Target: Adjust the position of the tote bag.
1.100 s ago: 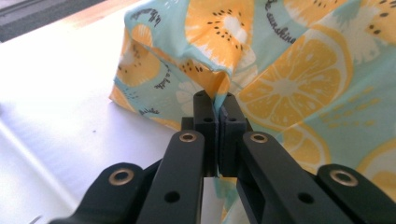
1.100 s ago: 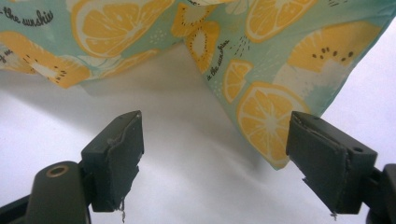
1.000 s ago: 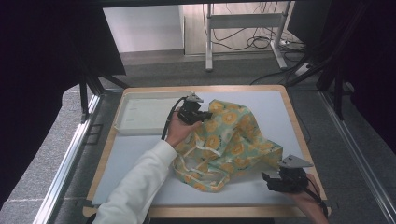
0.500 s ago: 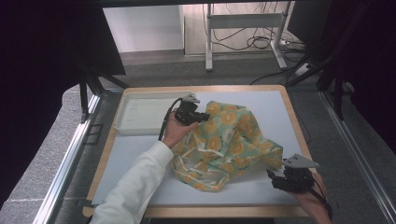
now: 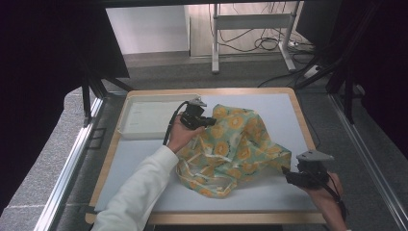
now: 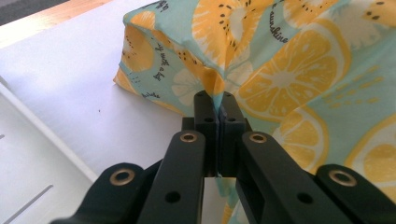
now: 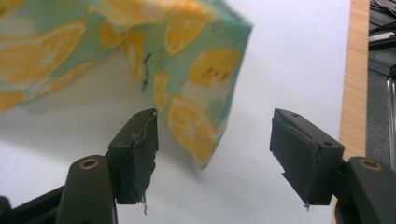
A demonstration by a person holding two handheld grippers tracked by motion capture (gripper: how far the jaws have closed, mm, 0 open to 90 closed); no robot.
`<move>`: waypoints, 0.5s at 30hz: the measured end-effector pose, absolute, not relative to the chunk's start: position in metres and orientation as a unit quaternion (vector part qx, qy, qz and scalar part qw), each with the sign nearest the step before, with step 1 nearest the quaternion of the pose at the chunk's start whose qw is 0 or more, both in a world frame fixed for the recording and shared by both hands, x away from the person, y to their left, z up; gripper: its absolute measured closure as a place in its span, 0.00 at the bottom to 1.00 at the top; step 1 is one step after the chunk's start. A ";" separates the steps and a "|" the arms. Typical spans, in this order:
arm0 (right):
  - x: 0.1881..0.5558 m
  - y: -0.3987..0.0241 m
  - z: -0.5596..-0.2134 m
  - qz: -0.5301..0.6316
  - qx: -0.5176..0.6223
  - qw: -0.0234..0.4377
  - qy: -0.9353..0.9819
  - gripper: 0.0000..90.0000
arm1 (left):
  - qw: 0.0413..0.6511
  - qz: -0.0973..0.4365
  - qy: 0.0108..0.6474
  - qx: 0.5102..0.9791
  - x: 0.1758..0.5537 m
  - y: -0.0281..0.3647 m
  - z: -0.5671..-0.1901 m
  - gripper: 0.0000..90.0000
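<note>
citrus cloth pinched at 1 corner

the far folds of the teal fabric printed with orange and lemon slices are hidden under its own bunching on the white table. the left tool is pressed together on a fabric edge. the right tool stands spread, its jaws just closing in, a hanging corner between them untouched. the shallow white plastic tray looks bare.

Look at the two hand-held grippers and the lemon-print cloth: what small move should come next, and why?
Probably ease the right hand-held gripper forward and close it on the hanging corner of the cloth. Its jaws, which have just been closing, stand apart with that corner between them, unpressed. The left hand-held gripper is already shut on a fold, so a second grip would let the cloth be spread.
</note>
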State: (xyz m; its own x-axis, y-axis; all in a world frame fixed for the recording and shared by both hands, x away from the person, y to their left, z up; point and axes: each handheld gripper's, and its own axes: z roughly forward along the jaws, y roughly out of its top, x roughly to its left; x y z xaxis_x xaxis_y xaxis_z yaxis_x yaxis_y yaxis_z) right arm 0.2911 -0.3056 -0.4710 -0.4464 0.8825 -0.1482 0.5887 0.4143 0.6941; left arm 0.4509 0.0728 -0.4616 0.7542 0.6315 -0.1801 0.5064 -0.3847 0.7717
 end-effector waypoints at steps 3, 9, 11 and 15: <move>0.295 -0.306 -0.470 0.287 0.461 0.252 0.801 0.38 | 0.433 0.072 0.344 0.830 0.451 0.071 -0.460 0.99; 0.311 -0.296 -0.472 0.289 0.449 0.225 0.815 0.53 | 0.423 0.072 0.343 0.836 0.451 0.070 -0.456 0.99; 0.314 -0.294 -0.473 0.287 0.448 0.224 0.816 0.58 | 0.424 0.068 0.345 0.835 0.451 0.070 -0.456 0.99; 0.331 -0.293 -0.477 0.287 0.451 0.203 0.820 0.84 | 0.425 0.064 0.344 0.835 0.450 0.072 -0.455 0.99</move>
State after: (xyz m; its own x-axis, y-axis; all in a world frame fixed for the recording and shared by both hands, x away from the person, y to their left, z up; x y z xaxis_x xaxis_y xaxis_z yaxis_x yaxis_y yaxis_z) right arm 0.3306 -0.2928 -0.4775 -0.5104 0.8567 -0.0751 0.6235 0.4288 0.6538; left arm 0.4499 0.0716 -0.4551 0.7547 0.6295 -0.1851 0.5202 -0.4021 0.7534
